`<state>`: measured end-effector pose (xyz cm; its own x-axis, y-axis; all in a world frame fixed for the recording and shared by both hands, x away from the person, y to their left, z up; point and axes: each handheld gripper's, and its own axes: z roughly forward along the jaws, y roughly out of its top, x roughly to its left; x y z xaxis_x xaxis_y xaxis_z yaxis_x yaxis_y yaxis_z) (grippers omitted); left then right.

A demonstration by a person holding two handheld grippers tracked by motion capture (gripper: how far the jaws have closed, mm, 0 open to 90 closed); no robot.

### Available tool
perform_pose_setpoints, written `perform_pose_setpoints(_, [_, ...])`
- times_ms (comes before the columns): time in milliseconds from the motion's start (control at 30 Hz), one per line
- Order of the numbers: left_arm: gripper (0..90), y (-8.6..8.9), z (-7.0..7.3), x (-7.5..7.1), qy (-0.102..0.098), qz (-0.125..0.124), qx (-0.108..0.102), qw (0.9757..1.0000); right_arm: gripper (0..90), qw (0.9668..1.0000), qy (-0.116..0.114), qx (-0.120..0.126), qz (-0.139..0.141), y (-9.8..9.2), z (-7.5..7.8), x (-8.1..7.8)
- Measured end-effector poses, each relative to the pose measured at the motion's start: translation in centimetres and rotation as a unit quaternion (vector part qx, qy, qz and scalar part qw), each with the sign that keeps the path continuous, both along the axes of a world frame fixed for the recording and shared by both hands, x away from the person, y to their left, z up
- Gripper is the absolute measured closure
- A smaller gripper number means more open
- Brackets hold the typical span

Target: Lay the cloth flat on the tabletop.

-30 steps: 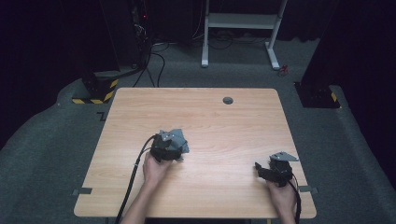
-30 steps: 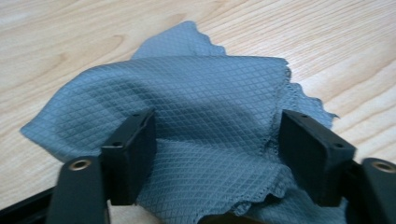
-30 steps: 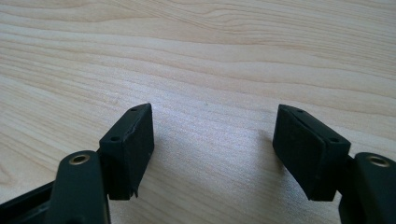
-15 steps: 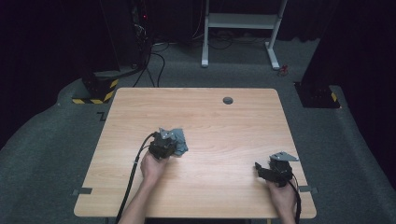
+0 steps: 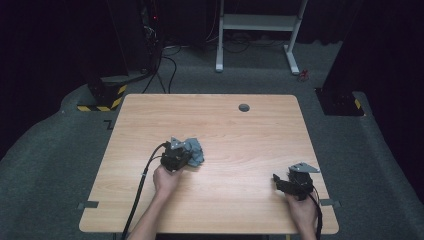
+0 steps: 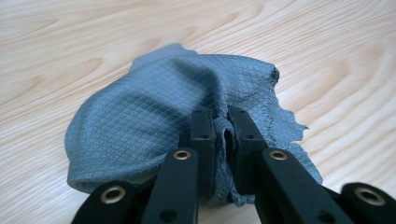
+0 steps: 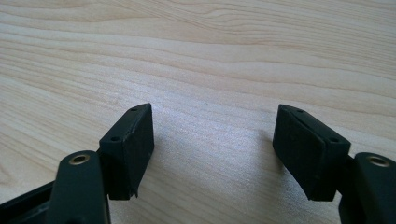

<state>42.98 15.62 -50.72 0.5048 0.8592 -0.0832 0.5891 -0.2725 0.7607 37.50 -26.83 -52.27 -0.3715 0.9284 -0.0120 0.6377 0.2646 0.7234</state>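
Observation:
A crumpled grey-blue quilted cloth (image 5: 196,151) lies on the wooden table (image 5: 225,120), left of the middle. My left gripper (image 5: 183,155) sits at its near-left edge. In the left gripper view its jaws (image 6: 223,122) have just been closing and now pinch a raised fold of the cloth (image 6: 149,107) between the pads. My right gripper (image 5: 276,178) rests at the table's near right, well apart from the cloth. In the right gripper view it (image 7: 212,126) stands wide open over bare wood with nothing between the jaws.
A small round grommet (image 5: 244,107) sits near the table's far edge. Beyond the table stand a white desk frame (image 5: 260,22), dark stands with a yellow-black striped base (image 5: 102,102) and loose cables on grey carpet.
The cloth at my left gripper looks slightly more gathered than before. Both hands have kept their places.

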Motion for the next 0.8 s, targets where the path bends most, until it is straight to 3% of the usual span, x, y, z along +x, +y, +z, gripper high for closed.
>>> perform_pose_setpoints(500, [81.7,-2.8,0.9,-1.2,-0.008,-0.053,-0.042,0.9976,29.2,1.0,0.0,0.0,0.0,0.0,0.0,0.0])
perform_pose_setpoints(800, [81.5,-4.8,1.3,-2.0,-0.016,-0.085,-0.045,0.9952,29.2,1.0,0.0,0.0,0.0,0.0,0.0,0.0])
